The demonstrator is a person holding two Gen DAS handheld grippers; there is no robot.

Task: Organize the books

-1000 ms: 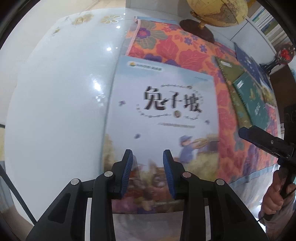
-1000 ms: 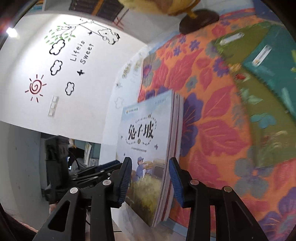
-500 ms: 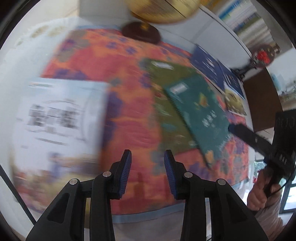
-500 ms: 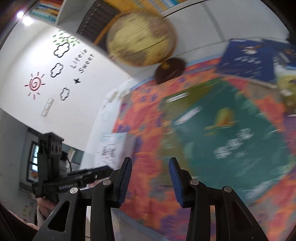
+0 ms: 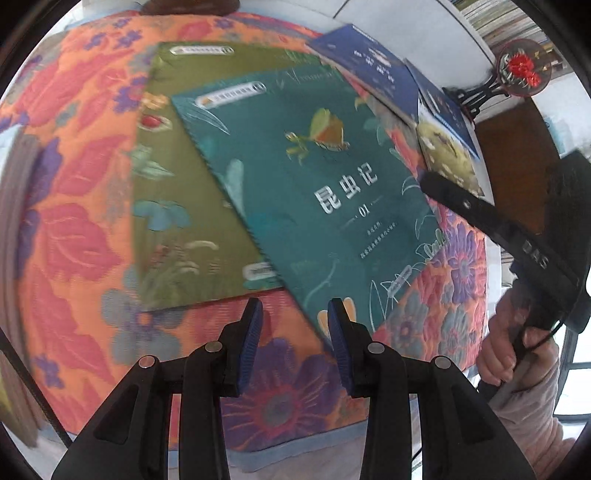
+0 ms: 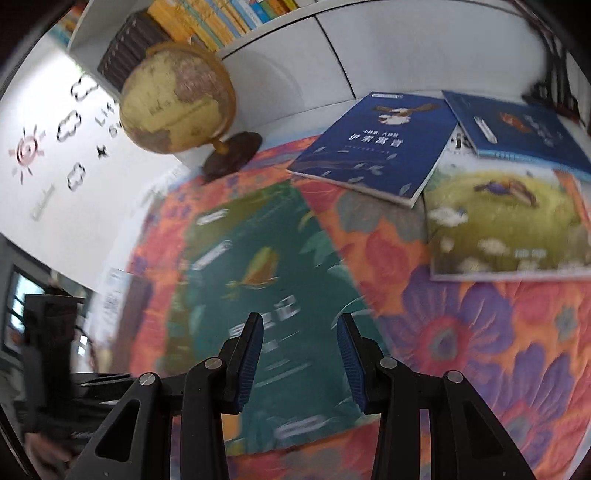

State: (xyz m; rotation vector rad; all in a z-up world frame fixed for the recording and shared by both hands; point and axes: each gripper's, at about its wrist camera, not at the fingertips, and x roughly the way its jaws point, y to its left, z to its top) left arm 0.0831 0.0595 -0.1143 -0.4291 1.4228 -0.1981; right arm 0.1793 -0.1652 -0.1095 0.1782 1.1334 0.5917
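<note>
Both grippers swung off the pale book; left gripper (image 5: 295,332) and right gripper (image 6: 299,345) spread, empty, above teal book (image 5: 317,192)

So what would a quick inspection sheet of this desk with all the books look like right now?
Surface: floral quilted cloth covers the table.
Job's things: teal book overlaps olive-green book; navy book, second blue book and yellow-green book lie near the back.
Clutter: globe on a stand; red flower ornament.
Grippers: left gripper and right gripper both open, nothing between the jaws.
Cables: thin cord near the hand.
Surroundings: bookshelf, wall stickers.
</note>
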